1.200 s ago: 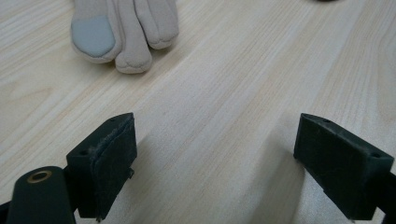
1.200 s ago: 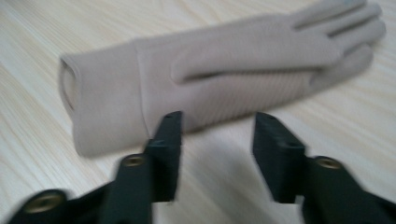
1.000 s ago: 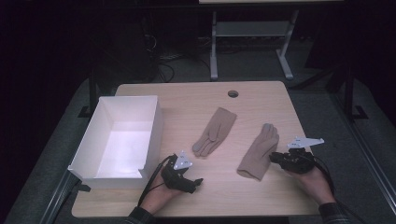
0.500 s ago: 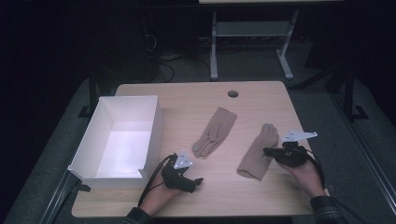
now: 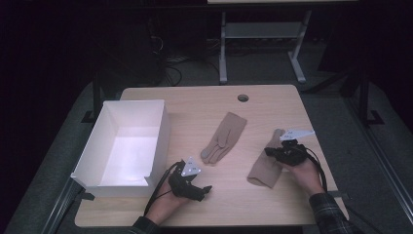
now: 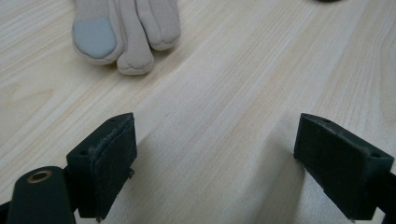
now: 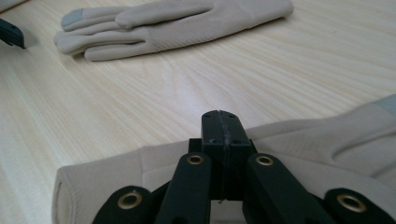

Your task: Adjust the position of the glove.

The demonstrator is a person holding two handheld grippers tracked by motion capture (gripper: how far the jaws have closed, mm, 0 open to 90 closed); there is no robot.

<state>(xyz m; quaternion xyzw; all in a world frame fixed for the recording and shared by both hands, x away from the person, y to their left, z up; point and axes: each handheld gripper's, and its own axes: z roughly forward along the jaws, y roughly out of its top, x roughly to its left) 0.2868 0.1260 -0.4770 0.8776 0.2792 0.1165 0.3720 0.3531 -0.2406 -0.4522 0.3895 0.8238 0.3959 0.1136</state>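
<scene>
So the wooden table (image 5: 204, 105) has loads of bare room along the back edge and in the middle strip between the two gloves. The white box (image 5: 127, 144) sits tight against the left edge with its open top up, so the left side is pretty much walled off. The near edge is where both hands come in.

The near glove (image 5: 267, 165) lies toward the right side of the table, not far from the right edge, cuff pointing at the near edge. The right gripper (image 5: 273, 152) is over its middle, and in the right gripper view the jaws are pressed flat together with the glove's fabric spread right under and around them (image 7: 299, 154). Can't tell if any cloth is actually pinched between the pads.

The far glove (image 5: 225, 137) lies mid-table, well apart from the near one, fingers pointing at the left gripper (image 5: 202, 191). That gripper rests close to the near edge just beside the box corner, jaws spread wide over bare wood, with the glove's fingertips (image 6: 126, 32) a bit ahead of them, not touching.
</scene>
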